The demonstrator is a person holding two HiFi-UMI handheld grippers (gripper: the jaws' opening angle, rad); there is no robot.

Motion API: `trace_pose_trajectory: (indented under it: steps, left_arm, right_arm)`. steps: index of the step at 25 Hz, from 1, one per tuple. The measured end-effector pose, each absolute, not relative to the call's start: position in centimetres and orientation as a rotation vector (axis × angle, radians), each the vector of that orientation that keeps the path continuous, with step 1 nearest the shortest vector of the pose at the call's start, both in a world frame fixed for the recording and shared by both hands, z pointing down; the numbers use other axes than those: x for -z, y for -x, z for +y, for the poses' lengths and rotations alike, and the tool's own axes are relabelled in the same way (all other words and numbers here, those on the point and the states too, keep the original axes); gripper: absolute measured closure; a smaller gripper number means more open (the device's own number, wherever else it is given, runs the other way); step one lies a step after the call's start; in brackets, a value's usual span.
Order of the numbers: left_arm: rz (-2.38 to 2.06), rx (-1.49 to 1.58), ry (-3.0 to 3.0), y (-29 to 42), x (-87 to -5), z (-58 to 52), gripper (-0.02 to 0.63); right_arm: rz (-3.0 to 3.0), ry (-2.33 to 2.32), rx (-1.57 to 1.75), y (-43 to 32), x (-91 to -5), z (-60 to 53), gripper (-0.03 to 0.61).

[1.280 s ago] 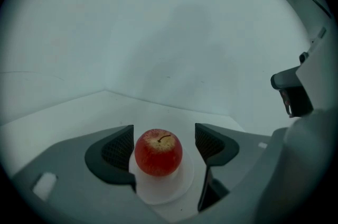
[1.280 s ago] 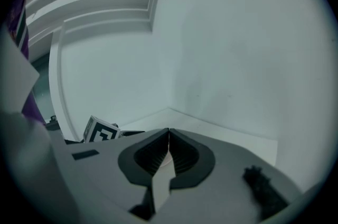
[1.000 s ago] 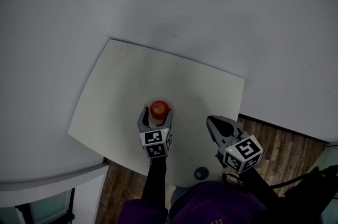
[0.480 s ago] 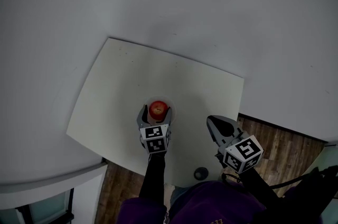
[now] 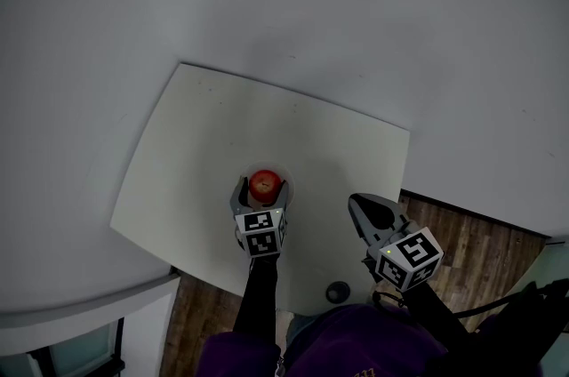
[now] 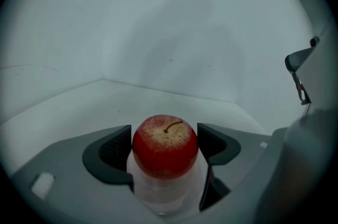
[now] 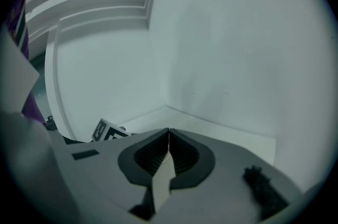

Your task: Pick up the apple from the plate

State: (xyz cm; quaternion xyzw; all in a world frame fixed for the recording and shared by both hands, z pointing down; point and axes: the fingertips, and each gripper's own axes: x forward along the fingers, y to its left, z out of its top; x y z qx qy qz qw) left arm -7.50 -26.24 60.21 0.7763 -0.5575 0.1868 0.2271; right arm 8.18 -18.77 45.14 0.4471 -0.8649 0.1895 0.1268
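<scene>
The left gripper (image 6: 165, 148) has edged a shade toward 12 o'clock over the past second. Its two jaws now meet the single red apple (image 5: 265, 183) at 9 and 3 o'clock, held apart only by the fruit's width. The apple sits stem-up on the one small pale plate (image 6: 161, 194), near the front middle of the cream table (image 5: 200, 144).

The right gripper (image 7: 169, 138) has not shifted. It hangs at 4 o'clock of the apple, well apart, jaws pressed fully together with nothing between them.

One small dark round thing (image 5: 338, 291) lies by the table's near edge, at 5 o'clock of the plate and just beside the right gripper. Plank floor (image 5: 471, 255) shows beyond the table's right side, with the person's purple garment (image 5: 356, 347) at 6 o'clock.
</scene>
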Motion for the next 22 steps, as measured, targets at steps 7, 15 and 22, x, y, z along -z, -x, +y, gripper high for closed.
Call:
trace_pose_trajectory:
  steps: [7,15,22]
  left_arm:
    - [-1.539,-0.504,-2.162,7.5,-59.9,-26.4,0.238]
    - [-1.549,-0.499,-2.19,7.4,-59.1,-26.3,0.236]
    - [-1.551,-0.5,-2.207,7.1,-58.5,-25.3,0.236]
  right_arm:
    - [-2.522,-1.299,-0.554,-8.2,-45.2,-18.8,0.568]
    - [-2.527,-1.303,-0.55,-8.2,-45.0,-18.8,0.568]
    - [-2.537,-1.301,-0.545,-8.2,-44.8,-18.6,0.568]
